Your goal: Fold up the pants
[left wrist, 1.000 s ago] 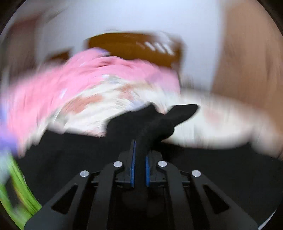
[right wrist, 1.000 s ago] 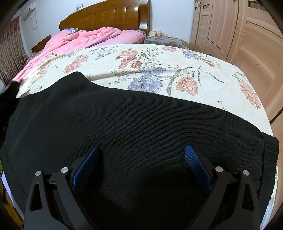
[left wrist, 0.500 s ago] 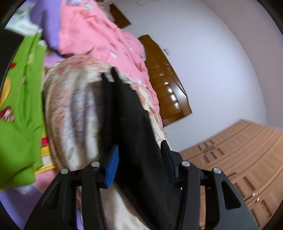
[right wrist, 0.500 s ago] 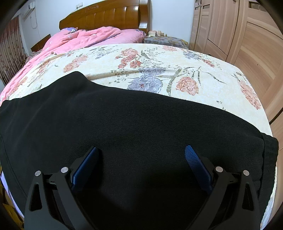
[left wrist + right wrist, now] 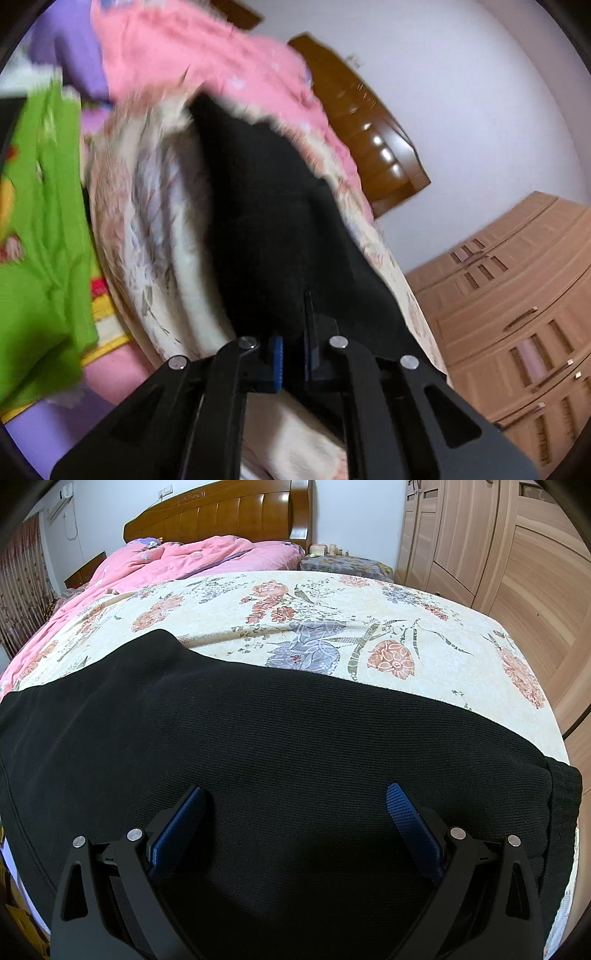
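A bed [image 5: 424,605] covered by a cream floral sheet, with black pants [image 5: 258,757] spread flat across its near end and a rumpled pink quilt [image 5: 177,555] heaped by the wooden headboard [image 5: 221,513].

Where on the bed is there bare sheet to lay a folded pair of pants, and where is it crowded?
Free: the floral sheet between the black pants and the pillow end, out to the wardrobe-side edge. Crowded: the pink quilt heaped along the far left up to the headboard, and the near edge, which the pants cover under the open right gripper.
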### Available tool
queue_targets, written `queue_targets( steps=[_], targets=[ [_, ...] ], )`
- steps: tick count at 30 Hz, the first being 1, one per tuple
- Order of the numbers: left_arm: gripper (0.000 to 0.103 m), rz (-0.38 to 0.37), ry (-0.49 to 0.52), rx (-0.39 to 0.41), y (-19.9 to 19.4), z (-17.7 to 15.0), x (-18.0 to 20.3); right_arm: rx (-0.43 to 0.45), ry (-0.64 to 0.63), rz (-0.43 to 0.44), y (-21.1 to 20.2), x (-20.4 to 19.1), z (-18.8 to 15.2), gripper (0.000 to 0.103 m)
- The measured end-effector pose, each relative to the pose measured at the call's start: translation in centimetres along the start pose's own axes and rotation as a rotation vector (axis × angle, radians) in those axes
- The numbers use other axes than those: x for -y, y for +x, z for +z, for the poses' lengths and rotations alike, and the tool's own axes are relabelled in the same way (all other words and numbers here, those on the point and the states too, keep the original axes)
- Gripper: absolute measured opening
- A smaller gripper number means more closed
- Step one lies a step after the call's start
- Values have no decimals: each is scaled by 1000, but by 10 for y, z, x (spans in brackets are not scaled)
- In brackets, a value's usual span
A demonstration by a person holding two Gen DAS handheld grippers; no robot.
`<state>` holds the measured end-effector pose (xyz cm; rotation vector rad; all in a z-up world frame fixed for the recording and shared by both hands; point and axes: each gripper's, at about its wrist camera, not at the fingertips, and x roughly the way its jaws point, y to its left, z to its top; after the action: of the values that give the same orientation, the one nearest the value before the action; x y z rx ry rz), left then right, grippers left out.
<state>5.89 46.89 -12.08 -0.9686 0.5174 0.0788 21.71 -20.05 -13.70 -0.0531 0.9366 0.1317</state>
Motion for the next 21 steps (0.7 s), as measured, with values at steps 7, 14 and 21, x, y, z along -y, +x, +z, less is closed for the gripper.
queue_targets(
  steps=[7,14,21],
  targets=[
    [56,349,242,122,-13,-13,59,1,1,3,0,0,0,95],
    [98,404,629,172,-7,-51,164,88,-83,108,-52,-83,13,95],
    [98,441,589,-37,75,-11,153,20,-518,361,-37,-317,2,96]
  ],
)
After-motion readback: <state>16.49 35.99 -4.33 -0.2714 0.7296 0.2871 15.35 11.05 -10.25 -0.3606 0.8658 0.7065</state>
